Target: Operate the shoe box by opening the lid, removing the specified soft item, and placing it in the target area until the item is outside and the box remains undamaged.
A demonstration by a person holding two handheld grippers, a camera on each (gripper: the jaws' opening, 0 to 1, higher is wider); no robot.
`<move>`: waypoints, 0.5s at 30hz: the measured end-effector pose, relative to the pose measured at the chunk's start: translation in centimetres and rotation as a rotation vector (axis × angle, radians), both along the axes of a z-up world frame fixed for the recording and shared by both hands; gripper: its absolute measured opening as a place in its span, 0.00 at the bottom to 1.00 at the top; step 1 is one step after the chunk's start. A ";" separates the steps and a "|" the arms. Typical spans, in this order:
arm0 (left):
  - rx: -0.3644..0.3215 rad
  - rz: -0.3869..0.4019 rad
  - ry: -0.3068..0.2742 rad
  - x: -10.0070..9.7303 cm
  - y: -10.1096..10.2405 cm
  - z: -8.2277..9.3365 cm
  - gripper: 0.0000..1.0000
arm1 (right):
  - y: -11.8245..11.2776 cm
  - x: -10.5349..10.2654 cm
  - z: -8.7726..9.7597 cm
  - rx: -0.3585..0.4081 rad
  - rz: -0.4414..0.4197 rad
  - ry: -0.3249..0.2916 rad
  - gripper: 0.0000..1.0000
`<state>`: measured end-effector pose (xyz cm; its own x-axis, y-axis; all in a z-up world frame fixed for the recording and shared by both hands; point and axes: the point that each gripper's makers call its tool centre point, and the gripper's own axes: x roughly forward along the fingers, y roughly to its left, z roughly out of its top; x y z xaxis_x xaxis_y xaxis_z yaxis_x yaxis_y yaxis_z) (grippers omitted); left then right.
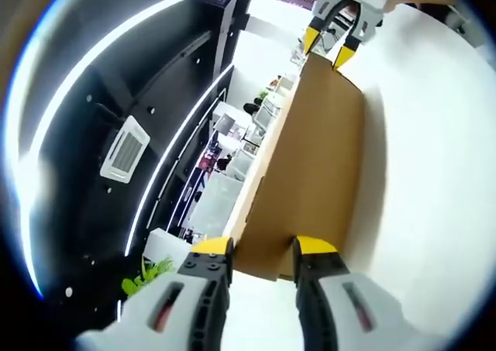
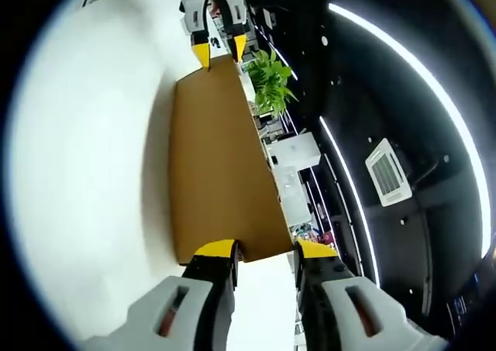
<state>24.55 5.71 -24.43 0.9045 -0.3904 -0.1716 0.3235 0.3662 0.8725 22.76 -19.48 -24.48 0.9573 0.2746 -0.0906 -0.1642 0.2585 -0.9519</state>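
Observation:
A brown cardboard shoe box lid [image 1: 310, 157] stretches away from me over the white table [image 1: 434, 173]. In the left gripper view my left gripper [image 1: 263, 250] grips the lid's near end, one yellow-tipped jaw on each side of the edge. My right gripper [image 1: 329, 45] holds the far end. In the right gripper view the same lid [image 2: 217, 173] runs from my right gripper [image 2: 265, 252], closed on its near edge, to my left gripper [image 2: 219, 50] at the far end. The box's inside and any soft item are hidden by the lid.
The white table [image 2: 93, 173] spreads wide on one side of the box. Past the box's other side lies an office room with a green plant [image 2: 271, 80], desks, a dark ceiling with light strips and a ceiling vent [image 2: 387, 173].

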 end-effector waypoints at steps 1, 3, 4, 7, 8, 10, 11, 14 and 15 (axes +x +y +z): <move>-0.010 -0.001 0.002 0.0 0.0 0.1 0.31 | 0.0 0.0 0.0 0.004 0.000 -0.001 0.29; -0.016 -0.001 0.004 0.0 0.0 0.1 0.31 | 0.0 0.0 0.1 0.011 0.000 -0.001 0.29; -0.017 -0.001 0.003 -0.1 0.0 0.2 0.31 | 0.0 0.0 0.1 0.015 -0.001 -0.002 0.29; -0.024 0.002 -0.003 -0.1 0.0 0.3 0.31 | -0.1 0.0 0.2 0.028 -0.003 -0.002 0.29; -0.027 0.002 -0.003 -0.1 0.0 0.4 0.31 | -0.1 0.0 0.2 0.029 -0.004 -0.003 0.29; -0.037 0.001 -0.006 -0.2 0.1 0.5 0.31 | -0.2 0.0 0.5 0.048 -0.008 -0.010 0.29; -0.042 0.001 -0.007 -0.2 0.1 0.6 0.31 | -0.2 0.0 0.6 0.058 -0.010 -0.014 0.29; -0.048 0.004 -0.012 -0.1 0.1 0.7 0.31 | -0.3 -0.1 0.7 0.076 -0.013 -0.018 0.29; -0.048 0.004 -0.013 -0.2 0.1 0.7 0.31 | -0.3 -0.1 0.7 0.076 -0.014 -0.019 0.30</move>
<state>24.40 5.82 -23.71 0.9082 -0.3940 -0.1411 0.3109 0.4094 0.8578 22.70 -19.74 -23.76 0.9623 0.2668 -0.0520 -0.1426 0.3324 -0.9323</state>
